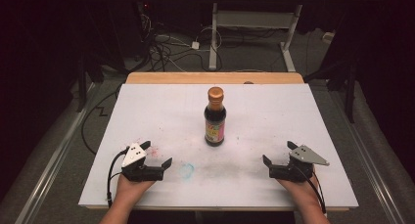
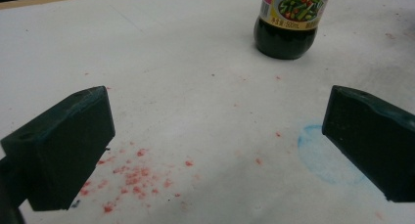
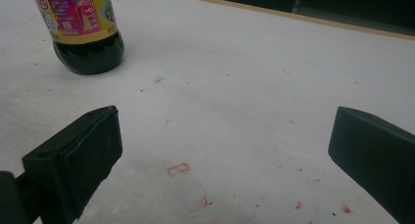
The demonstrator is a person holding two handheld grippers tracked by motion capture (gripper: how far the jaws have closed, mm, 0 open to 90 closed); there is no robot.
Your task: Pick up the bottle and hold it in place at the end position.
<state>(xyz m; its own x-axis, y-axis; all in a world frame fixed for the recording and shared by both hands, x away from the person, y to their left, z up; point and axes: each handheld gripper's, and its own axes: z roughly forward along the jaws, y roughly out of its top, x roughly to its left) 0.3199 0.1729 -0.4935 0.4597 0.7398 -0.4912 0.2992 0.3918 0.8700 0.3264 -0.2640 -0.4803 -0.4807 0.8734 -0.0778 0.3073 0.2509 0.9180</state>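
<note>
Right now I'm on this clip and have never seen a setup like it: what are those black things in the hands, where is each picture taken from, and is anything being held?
There is no robot here. A person holds a hand tool in each hand: the left gripper and the right gripper, each with two black jaws that open and close.

The high view looks down from above the person's side of the white table. The other two pictures come from small cameras riding on each gripper, looking out between its own jaws.

On the table stands one upright dark sauce bottle with a brown cap and a yellow label. The surface also carries red specks and a faint blue ring.

Nothing is held: both grippers are open, jaws wide apart, resting near the table's front edge, apart from the bottle.
</note>
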